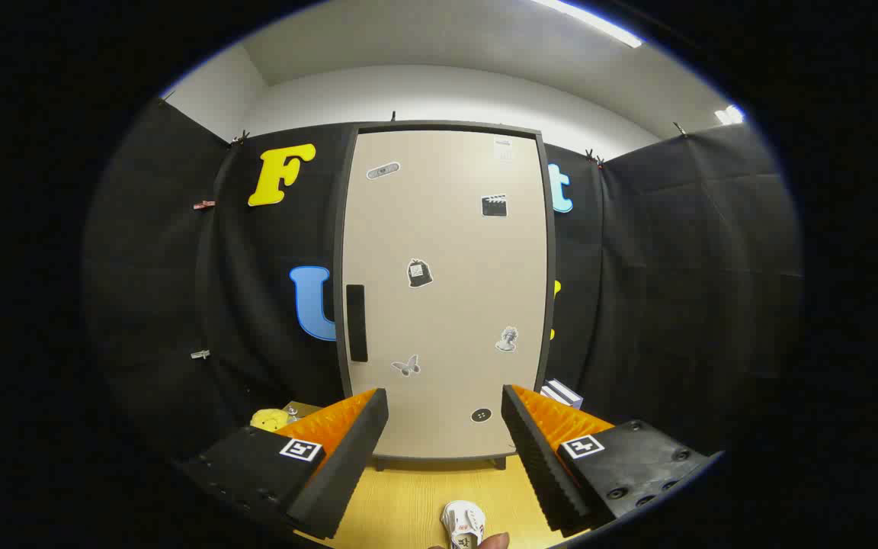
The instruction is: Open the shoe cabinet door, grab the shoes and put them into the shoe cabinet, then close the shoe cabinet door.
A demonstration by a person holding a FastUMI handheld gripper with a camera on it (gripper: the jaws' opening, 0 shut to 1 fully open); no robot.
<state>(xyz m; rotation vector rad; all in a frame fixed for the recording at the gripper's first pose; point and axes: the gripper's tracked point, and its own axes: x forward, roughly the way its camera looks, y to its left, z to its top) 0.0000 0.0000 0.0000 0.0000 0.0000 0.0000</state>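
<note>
A tall beige shoe cabinet (445,293) stands straight ahead against the black wall, its door shut. A dark vertical handle (357,322) sits at the door's left edge, and several small stickers dot the door. My gripper (445,408) is open, with nothing between its fingers, and the cabinet's lower part shows in the gap. A small white shoe (463,524) lies on the wooden floor (408,496) low between the fingers, closer than the cabinet. A fingertip (494,540) of a person touches or hovers by the shoe.
A yellow soft object (271,418) lies on the floor left of the cabinet, behind my left finger. A white box (563,393) sits to the right of the cabinet's base. Black cloth walls enclose both sides.
</note>
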